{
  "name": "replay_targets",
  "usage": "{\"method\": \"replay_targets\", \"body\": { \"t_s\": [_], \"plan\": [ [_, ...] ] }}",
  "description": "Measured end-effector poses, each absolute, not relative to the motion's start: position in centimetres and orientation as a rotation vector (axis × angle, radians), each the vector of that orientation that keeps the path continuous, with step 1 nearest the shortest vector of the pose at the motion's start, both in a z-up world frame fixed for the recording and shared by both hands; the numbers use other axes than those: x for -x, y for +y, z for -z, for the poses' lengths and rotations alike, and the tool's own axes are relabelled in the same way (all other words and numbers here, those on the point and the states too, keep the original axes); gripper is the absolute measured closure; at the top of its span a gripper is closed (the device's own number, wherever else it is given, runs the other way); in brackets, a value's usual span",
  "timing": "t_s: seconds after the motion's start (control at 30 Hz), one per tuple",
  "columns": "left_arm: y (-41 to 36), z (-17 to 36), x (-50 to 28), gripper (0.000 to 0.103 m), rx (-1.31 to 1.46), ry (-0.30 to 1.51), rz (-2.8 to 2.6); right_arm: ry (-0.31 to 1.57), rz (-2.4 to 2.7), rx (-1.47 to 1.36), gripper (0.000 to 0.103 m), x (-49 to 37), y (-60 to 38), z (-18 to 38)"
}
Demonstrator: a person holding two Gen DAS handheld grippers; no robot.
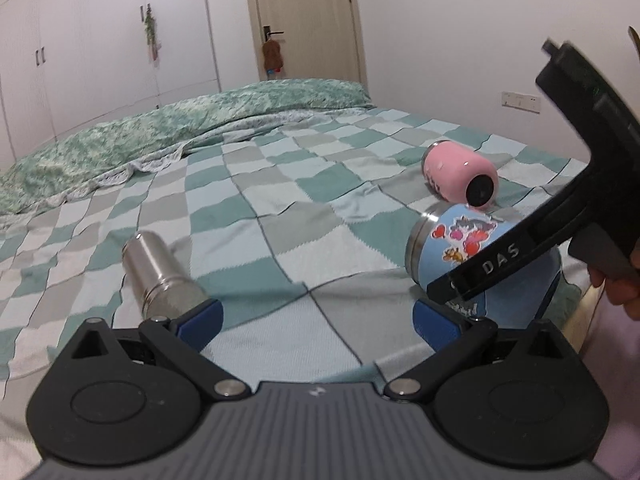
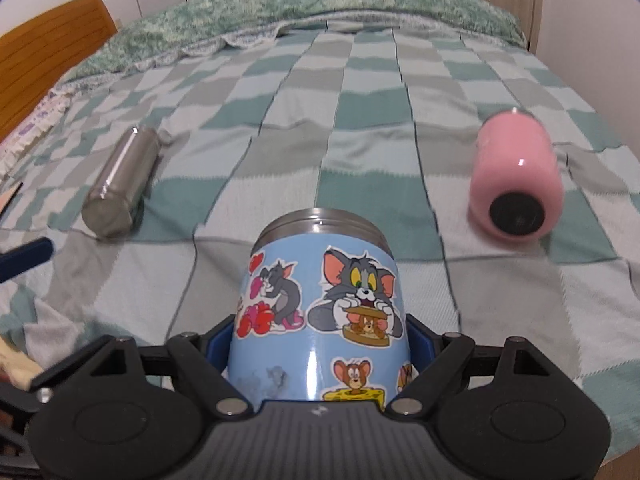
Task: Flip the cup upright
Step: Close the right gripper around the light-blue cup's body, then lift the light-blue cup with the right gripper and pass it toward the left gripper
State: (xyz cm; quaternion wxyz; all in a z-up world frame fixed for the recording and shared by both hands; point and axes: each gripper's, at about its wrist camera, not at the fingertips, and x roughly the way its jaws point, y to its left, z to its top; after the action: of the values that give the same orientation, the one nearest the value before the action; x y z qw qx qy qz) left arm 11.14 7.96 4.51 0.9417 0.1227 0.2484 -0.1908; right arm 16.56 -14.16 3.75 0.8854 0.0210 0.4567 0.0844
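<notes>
1. Blue cartoon cup (image 2: 320, 304): on its side on the checked bedspread (image 2: 360, 92), steel mouth facing away, pinched between the right gripper (image 2: 320, 344) jaws.
2. Left gripper (image 1: 316, 318): jaws spread, holding nothing, above the bedspread.
3. Pink cup (image 2: 516, 184) and steel flask (image 2: 120, 184): lying on their sides, well apart.

Checkered teal-and-grey blanket (image 2: 360, 120) covers the bed, with a fuzzy green quilt (image 1: 200, 120) bunched along its far edge. White wardrobe (image 1: 100, 40) with a green sprig hung on 1 door, a beige door (image 1: 304, 20) with something brown dangling from the handle, and a wooden headboard (image 2: 48, 40) at the bed's left edge.
</notes>
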Motion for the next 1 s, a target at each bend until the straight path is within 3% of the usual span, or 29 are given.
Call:
{"method": "replay_targets", "body": {
  "t_s": [0.43, 0.47, 0.53, 0.77, 1.0],
  "plan": [
    [7.3, -4.9, -9.3, 0.0, -0.236, 0.523, 0.323, 0.949, -0.219, -0.021, 0.019, -16.6, -14.3, -3.6],
    [7.2, -4.9, -9.1, 0.0, -0.237, 0.525, 0.32, 0.947, -0.231, -0.016, 0.018, -16.5, -14.5, -3.8],
    [6.9, -5.2, -8.9, 0.0, -0.242, 0.531, 0.309, 0.914, -0.254, -0.013, 0.002, -15.9, -15.2, -4.7],
    [4.1, -7.2, -8.3, 0.0, -0.24, 0.546, 0.305, 0.735, -0.32, -0.009, 0.0, -13.2, -20.8, -8.4],
    [-1.2, -8.2, -10.1, 0.0, -0.203, 0.664, 0.273, 0.64, -0.329, -0.01, 0.0, -12.8, -27.8, -8.5]
  ]
}}
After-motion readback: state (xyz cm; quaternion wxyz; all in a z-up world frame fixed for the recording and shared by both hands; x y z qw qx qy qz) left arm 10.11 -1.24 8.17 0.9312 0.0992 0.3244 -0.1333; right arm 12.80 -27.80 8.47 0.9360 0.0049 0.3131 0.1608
